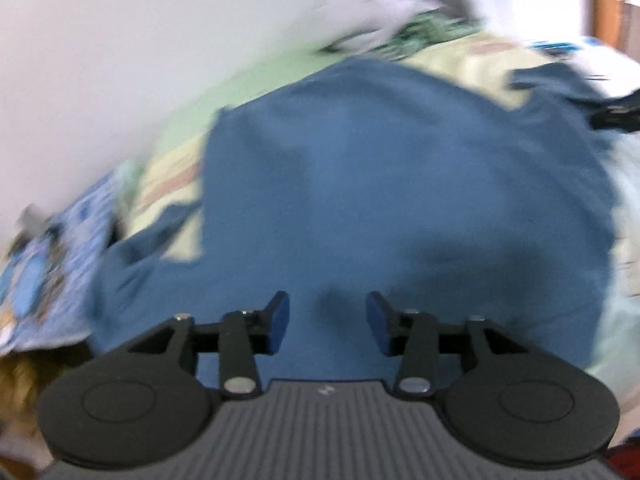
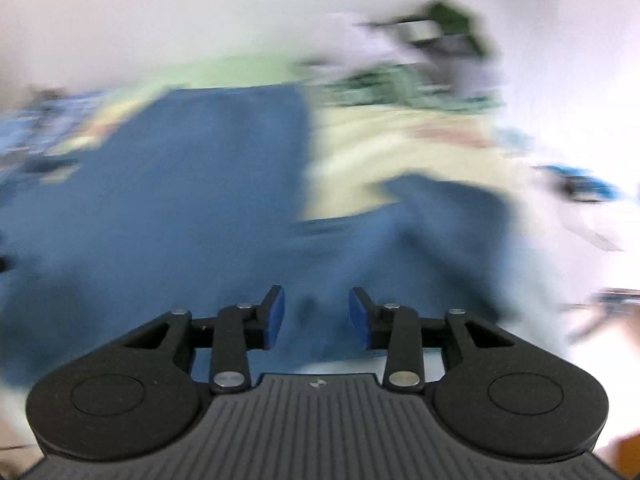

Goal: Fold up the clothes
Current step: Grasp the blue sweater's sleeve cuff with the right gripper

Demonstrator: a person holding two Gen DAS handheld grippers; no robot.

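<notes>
Nearest the lens in both wrist views sit our two grippers, one per hand. We hold the left gripper [image 1: 327,322] with its jaws part-way apart and nothing between the blue pads [image 1: 280,320]; only cloth shows beyond the gap. We hold the right gripper [image 2: 316,316] the same way: a moderate gap, pads clear, no fabric pinched. Neither tool carries a load.

One blue garment [image 1: 380,184] is the work item. It lies spread on the bed [image 1: 472,60], directly below and ahead of both grippers, covering most of the middle of each view. In the right wrist view the same garment [image 2: 180,200] fills the left and centre, and a separate lobe of blue cloth, possibly a sleeve, reaches out to the right. We judge that the garment is laid flat so that its edges can be picked up, and that both tools are angled down over its near part to be ready for a fresh pinch.

Count of other items: one pale yellow-green bedcover under the garment, one blue-patterned cloth [image 1: 44,276] at the left edge, and one heap of green-and-white laundry [image 1: 404,20] at the far side by the wall. Motion blur prevents a finer count of that heap.
</notes>
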